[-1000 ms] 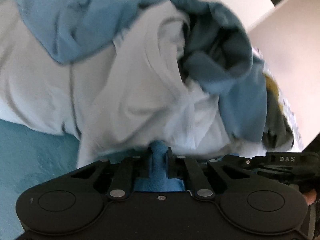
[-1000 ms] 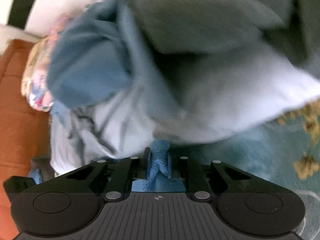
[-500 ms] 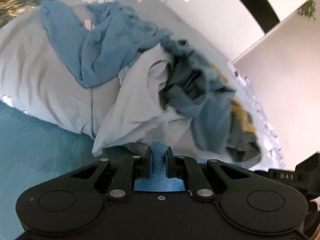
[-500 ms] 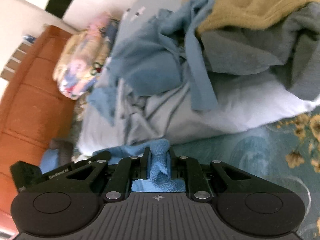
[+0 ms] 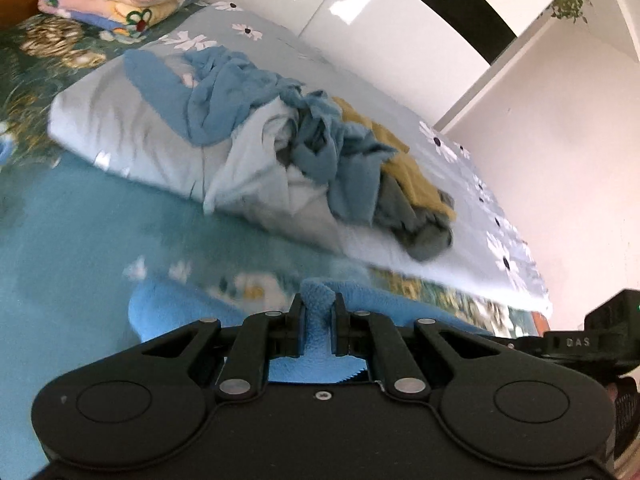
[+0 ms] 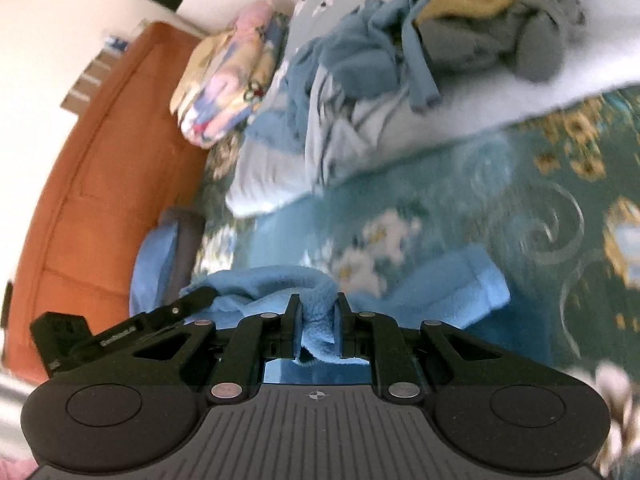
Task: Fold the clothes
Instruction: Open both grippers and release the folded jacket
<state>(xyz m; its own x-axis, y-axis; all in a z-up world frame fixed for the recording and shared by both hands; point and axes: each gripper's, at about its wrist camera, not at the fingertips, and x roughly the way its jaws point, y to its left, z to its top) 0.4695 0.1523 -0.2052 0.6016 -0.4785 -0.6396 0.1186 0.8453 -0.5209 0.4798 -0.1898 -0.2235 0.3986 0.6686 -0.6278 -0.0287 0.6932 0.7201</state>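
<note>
Bed with teal floral cover ahead of both tongs; I've got the left tongs [image 5: 318, 312] and right tongs [image 6: 319, 312] each clenched on the light-blue fleece [image 6: 460, 284], slung between them. It reads soft, light, limp: grip corners or hem, keep tension or it'll sag.

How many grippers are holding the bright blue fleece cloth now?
2. The left gripper and the right gripper each pinch a bunched edge of the bright blue fleece cloth above the bed.

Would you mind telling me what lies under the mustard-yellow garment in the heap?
The mustard-yellow garment lies over a grey garment, beside a dusty-blue one. Anything deeper beneath is covered.
</note>
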